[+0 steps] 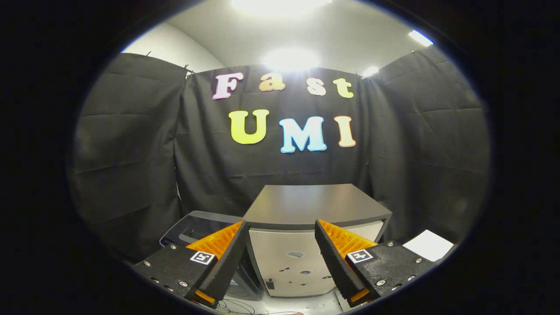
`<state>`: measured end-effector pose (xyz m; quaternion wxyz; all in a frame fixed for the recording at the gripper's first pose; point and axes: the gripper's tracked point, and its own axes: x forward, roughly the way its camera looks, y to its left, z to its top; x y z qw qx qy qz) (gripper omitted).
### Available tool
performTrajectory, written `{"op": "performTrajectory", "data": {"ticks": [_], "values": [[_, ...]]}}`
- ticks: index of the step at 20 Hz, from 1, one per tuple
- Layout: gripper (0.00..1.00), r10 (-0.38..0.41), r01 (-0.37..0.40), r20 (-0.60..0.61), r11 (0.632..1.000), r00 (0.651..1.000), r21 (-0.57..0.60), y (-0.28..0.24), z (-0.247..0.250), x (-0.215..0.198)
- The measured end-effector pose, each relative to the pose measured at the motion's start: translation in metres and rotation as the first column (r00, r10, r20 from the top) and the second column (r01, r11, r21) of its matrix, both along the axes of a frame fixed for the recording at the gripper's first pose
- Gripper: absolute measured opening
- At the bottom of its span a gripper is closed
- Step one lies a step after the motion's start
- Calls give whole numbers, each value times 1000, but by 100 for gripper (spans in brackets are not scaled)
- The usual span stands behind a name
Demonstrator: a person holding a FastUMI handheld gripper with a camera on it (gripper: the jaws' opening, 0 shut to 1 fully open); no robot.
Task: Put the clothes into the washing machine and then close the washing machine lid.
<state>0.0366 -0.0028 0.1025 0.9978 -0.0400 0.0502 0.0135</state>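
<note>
Tongs [280, 258] spread, nothing held. Cabinet [306, 245] straight ahead between fingers. Washer [197, 227], dark lid, low beside cabinet behind one finger. Clothes not located. Tongs to be tilted down; clothes to be found before approach.

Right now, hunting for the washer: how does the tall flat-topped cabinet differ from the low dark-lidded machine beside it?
The pale-fronted cabinet with the flat dark top stands taller than the low machine with the glossy dark lid. The cabinet's top is matte; the machine's lid shines. The cabinet sits beyond the open, empty claw; the machine is partly behind one finger. Both back onto black cloth.
</note>
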Motion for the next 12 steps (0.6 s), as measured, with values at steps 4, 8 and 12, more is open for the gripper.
{"op": "performTrajectory", "data": {"ticks": [4,8,12], "values": [[94,-13,13,-7,1000,1000,14,-19,-6,-12],[94,-20,20,-8,999,1000,24,-29,-12,-19],[94,-21,22,-16,999,1000,41,-32,-16,-21]]}}
